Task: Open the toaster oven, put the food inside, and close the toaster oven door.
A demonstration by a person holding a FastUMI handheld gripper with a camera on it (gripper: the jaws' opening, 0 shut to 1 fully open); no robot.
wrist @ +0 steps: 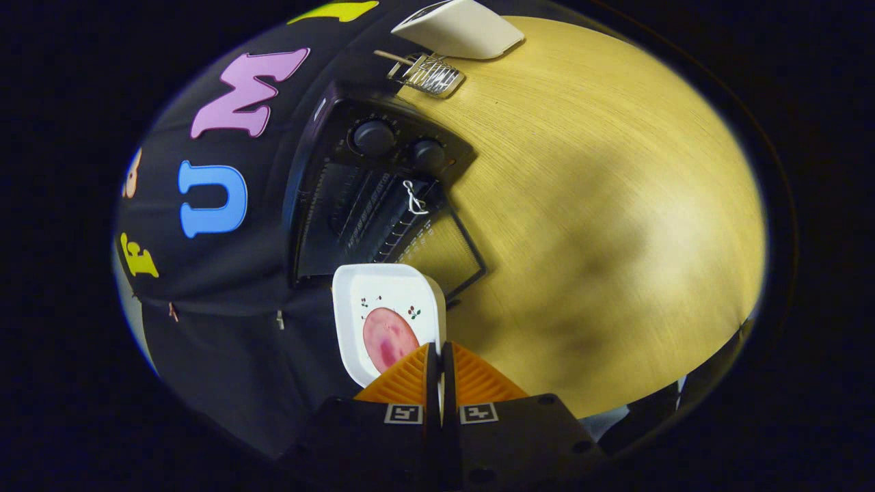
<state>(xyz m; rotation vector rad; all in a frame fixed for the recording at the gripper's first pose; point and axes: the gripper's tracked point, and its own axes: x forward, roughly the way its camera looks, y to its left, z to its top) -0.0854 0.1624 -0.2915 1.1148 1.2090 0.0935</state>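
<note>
Jaws of the gripper [439, 355] are clenched on the rim of the white plate [386, 321], pink food [387, 339] riding on it, just short of the open toaster oven [362, 205]. Thin edge grip: any tilt, or a knock on the lowered door [448, 253], could slide the food off onto the tabletop [601, 225].

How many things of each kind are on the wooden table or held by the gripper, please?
White dishes: 2, the plate with food, clamped at its rim by the gripper, and a tray beyond the oven
Toaster ovens: 1, toaster oven, door open
Wire racks: 1, wire rack
Total: 4
</note>
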